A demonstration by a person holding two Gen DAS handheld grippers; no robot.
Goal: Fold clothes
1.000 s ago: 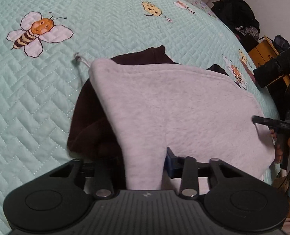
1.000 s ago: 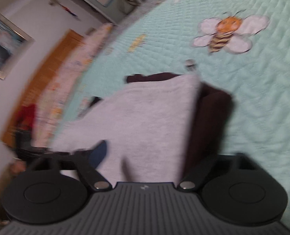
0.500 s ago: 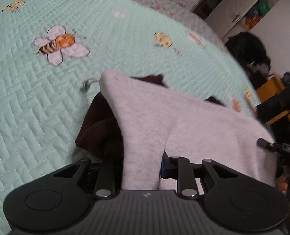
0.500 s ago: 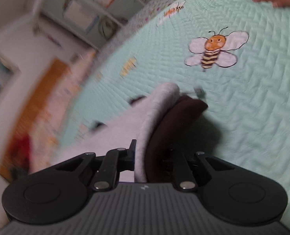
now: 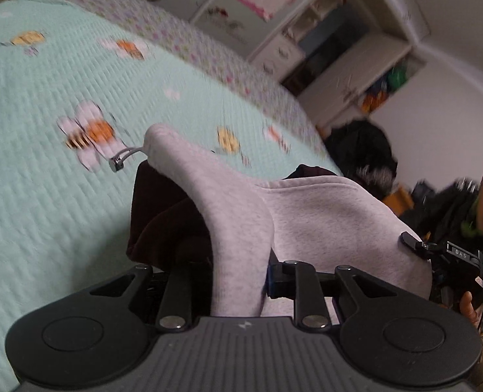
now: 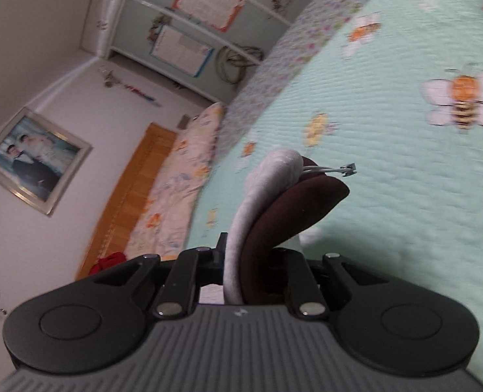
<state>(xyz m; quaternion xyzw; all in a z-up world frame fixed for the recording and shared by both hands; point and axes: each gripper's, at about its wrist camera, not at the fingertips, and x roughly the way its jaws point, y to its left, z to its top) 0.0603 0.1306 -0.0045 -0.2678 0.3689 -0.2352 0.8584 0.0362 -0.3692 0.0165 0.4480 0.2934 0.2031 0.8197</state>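
Observation:
A garment, light grey (image 5: 323, 215) on one face and dark brown (image 5: 163, 219) on the other, hangs lifted above the bed. My left gripper (image 5: 238, 281) is shut on a fold of its grey fabric. In the right wrist view my right gripper (image 6: 251, 277) is shut on the same garment, with the grey layer (image 6: 261, 196) to the left and the brown layer (image 6: 293, 209) to the right. A grey drawstring with a metal tip (image 5: 119, 162) sticks out of the top edge; that metal tip (image 6: 347, 168) shows in the right view too. The right gripper's fingers (image 5: 414, 245) reach the garment's far edge.
Under the garment lies a mint quilted bedspread (image 5: 45, 196) printed with bees (image 6: 463, 101). A wooden headboard (image 6: 133, 192) and a floral pillow (image 6: 182, 170) lie at the bed's head. White shelves (image 5: 339, 49) line the wall. A person in dark clothes (image 5: 463, 215) stands at the right.
Both grippers have risen with the garment and tilted up, so more of the room shows. The garment has come off the bedspread and now hangs doubled between them.

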